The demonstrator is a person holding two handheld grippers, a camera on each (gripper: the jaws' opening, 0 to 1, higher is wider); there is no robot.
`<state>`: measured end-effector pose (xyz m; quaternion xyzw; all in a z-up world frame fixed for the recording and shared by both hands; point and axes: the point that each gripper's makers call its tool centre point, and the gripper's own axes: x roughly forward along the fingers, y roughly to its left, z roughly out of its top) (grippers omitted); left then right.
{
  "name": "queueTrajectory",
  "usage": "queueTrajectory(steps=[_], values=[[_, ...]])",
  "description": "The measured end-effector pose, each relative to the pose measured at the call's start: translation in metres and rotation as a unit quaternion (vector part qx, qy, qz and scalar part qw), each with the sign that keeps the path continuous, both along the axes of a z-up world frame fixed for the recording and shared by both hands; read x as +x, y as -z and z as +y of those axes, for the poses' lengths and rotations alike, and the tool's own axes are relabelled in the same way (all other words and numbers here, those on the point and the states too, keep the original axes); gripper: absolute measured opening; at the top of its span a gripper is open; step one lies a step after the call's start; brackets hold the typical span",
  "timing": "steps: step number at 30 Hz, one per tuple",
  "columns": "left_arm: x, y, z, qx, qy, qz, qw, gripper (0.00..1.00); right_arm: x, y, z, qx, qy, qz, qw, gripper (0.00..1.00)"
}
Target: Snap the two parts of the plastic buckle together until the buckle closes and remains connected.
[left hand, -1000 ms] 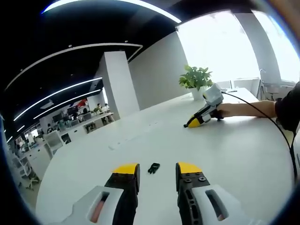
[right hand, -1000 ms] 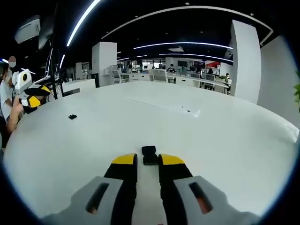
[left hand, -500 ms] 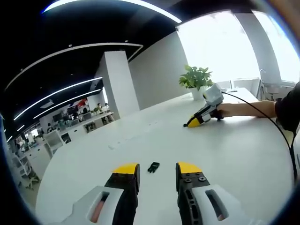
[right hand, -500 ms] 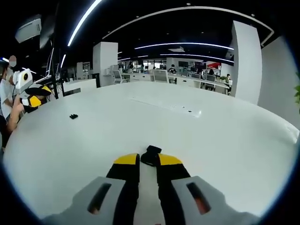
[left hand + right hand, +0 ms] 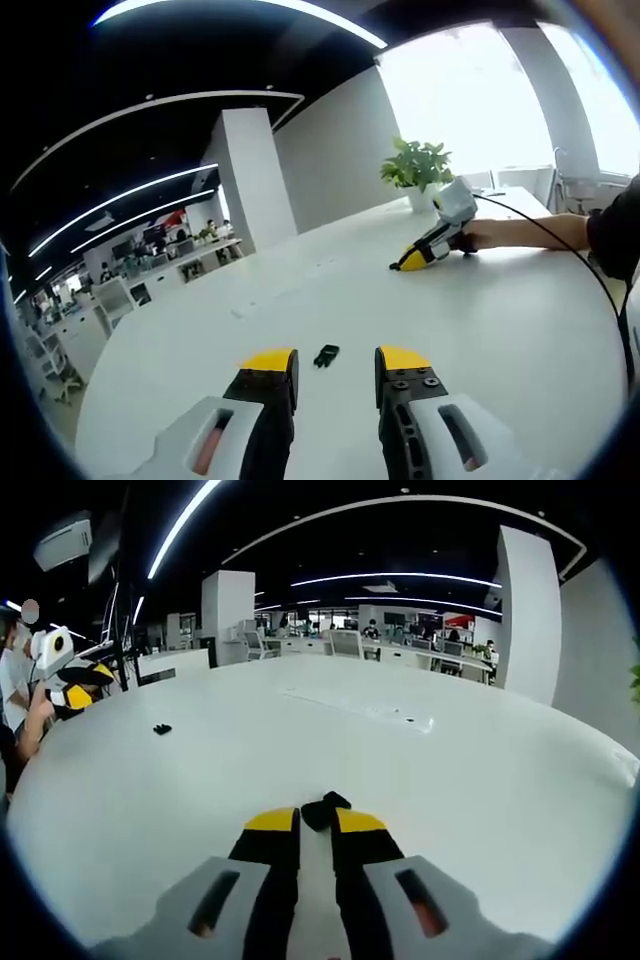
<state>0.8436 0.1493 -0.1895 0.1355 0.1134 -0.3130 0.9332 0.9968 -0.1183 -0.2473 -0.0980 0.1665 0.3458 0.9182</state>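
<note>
Note that the right gripper (image 5: 318,821) pinches one buckle half (image 5: 322,811) only at its tips, so it may twist loose, while the other half (image 5: 325,355) lies on the table (image 5: 500,320) beyond the left gripper (image 5: 333,358), jaws apart

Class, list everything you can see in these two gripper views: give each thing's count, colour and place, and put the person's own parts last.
Buckle parts: 2, black; one lies on the table ahead of the left gripper's open jaws, the other is pinched at the right gripper's tips.
Table: 1, white, large, under everything.
Potted plant: 1, green leaves in a white pot, at the table's far edge in the left gripper view.
Cable: 1, black, running from the right gripper across the table.
Office desks and chairs: several, pale, in the background.
Left gripper: 1, black with yellow tips, over the table.
Right gripper: 1, black with yellow tips.
Person's arm: 1, dark sleeve, holding the right gripper.
</note>
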Motion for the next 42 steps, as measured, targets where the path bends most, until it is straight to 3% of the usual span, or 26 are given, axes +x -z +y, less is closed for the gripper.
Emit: queueTrajectory(steps=[12,19,42], values=[[-0.001,0.002,-0.001,0.002,0.003,0.003,1.0000,0.30,-0.002,-0.001,0.005,0.001,-0.007,0.001,1.0000,0.13],[-0.001,0.002,-0.002,0.004,0.005,0.003,1.0000,0.30,0.002,-0.010,-0.002,-0.008,0.001,-0.024,0.9997,0.15],[-0.003,0.003,-0.003,0.008,0.008,0.002,0.9999,0.30,0.006,-0.005,0.003,0.025,-0.010,0.006,0.9996,0.20]])
